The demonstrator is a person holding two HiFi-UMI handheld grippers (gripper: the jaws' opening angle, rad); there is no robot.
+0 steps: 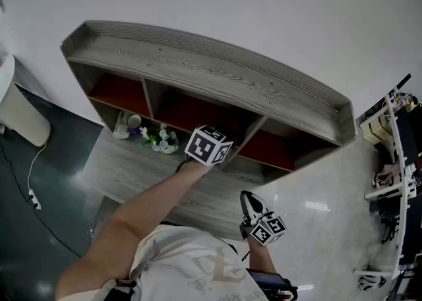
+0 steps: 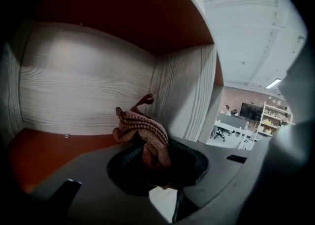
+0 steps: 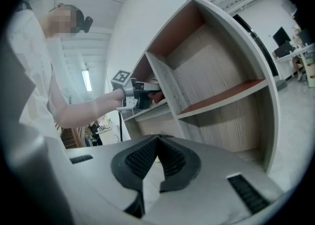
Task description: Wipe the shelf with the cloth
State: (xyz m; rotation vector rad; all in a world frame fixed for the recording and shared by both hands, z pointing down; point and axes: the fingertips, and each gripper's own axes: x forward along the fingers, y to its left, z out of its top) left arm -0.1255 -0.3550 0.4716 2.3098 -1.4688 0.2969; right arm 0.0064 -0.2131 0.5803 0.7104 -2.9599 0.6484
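Cloth in my left gripper, inside the shelf's middle compartment.
My left jaws are clamped on the bunched knit cloth, which pokes out past them so that fabric, not plastic, meets the wood. The back wall is just ahead, a side wall to its right. I can't tell whether the cloth touches anything. My right gripper hangs outside, jaws together on nothing, clear of the work.

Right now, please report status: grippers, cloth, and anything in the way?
Left gripper shut on cloth, inside a shelf compartment. Right gripper shut, empty, away from shelf. Small flowers stand to the left, apart.
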